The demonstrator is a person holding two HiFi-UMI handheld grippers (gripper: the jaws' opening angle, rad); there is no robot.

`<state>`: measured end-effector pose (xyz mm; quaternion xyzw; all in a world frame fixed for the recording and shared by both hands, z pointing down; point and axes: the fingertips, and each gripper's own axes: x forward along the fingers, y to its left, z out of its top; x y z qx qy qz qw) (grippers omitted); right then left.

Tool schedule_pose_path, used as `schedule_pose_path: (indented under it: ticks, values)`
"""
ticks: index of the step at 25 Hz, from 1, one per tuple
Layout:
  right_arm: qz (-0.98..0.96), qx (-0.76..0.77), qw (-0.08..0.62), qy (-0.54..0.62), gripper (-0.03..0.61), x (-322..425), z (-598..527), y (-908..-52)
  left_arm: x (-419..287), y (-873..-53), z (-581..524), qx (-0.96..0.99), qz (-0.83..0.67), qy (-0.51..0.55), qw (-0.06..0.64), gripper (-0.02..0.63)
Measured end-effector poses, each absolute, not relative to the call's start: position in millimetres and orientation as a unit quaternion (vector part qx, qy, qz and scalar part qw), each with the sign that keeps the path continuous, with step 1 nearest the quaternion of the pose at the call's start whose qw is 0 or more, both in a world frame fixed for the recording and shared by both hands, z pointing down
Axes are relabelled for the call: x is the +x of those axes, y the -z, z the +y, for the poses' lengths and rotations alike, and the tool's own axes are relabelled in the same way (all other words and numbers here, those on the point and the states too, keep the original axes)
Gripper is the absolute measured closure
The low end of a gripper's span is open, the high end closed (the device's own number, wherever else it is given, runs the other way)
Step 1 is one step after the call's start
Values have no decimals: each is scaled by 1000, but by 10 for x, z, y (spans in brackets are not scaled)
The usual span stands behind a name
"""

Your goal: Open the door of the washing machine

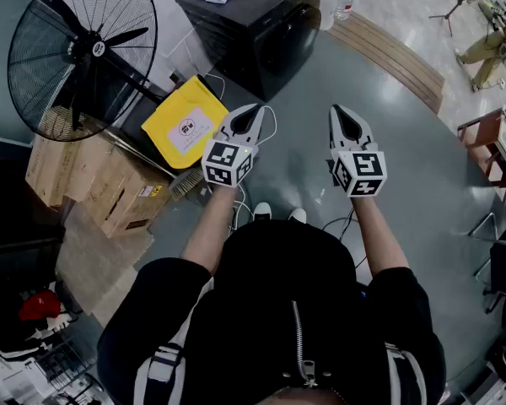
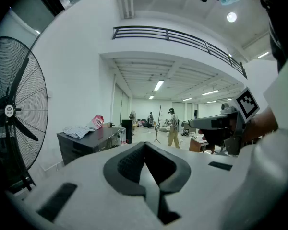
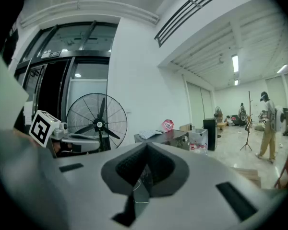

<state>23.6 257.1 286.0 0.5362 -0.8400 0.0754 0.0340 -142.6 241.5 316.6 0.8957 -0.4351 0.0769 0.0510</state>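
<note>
Fan (image 1: 83,53), yellow bag (image 1: 185,121) beside dark cabinet (image 1: 253,32)

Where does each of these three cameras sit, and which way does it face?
Head view: on the person's head, facing down at the floor; arms, left tool and right tool show.
Left gripper view: on the left tool, facing along its jaws; right tool shows.
Right gripper view: on the right tool, likewise; left tool shows.
All share the fan.
</note>
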Motion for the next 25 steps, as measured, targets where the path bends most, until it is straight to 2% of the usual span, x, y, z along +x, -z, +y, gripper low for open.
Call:
schedule_pose_path:
  ticks: [14,25]
  values:
    - [-852,512,52,-95,575,417,2675,-3112,-1347,-3165,2547,880,-466,-79,45,612]
    - [-854,505,50,-116,576,434,2222,-3231,-1168,-3300,2108,885,-455,-80,46,611]
